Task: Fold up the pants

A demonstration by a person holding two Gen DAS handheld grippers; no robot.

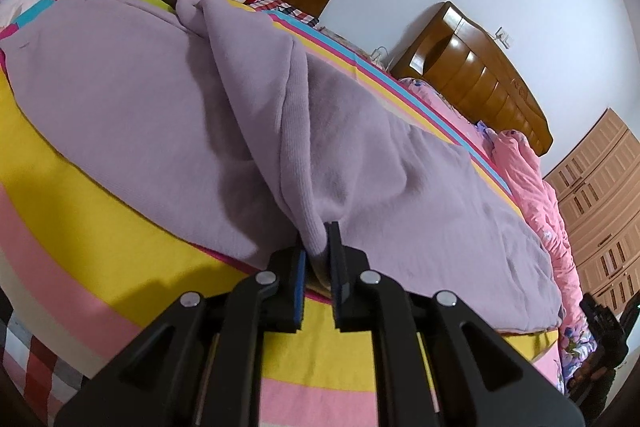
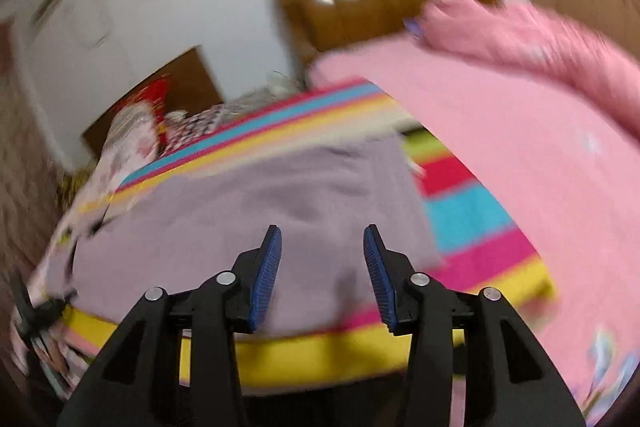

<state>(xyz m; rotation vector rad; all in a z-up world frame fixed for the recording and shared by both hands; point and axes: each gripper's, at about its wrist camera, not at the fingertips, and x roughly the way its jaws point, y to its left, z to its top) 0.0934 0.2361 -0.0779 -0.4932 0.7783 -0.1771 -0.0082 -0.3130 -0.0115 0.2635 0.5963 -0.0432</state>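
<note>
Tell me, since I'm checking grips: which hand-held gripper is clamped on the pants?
The left hand-held gripper, pinching lilac fleece pants; the right hand-held gripper gapes empty.

— Your left gripper (image 1: pixel 320 247): what's it built like?

— Matte black plastic. Two fingers (image 1: pixel 338 263) faced with dark blue pads, each carried on a pair of angled black link arms (image 1: pixel 248 327) with triangular cut-outs. You've got four round silver pivot pins (image 1: pixel 266 278) across the linkage, two per side.

— And your right gripper (image 2: pixel 322 259)?

— Same make: black arms, four silver pins (image 2: pixel 226 277), and the blue pads (image 2: pixel 266 279) show fine ribbing on their faces. That view is smeared, so the ribbing may be finer or coarser than it looks. You'll find no cables, markings or sleeves in either view.
</note>
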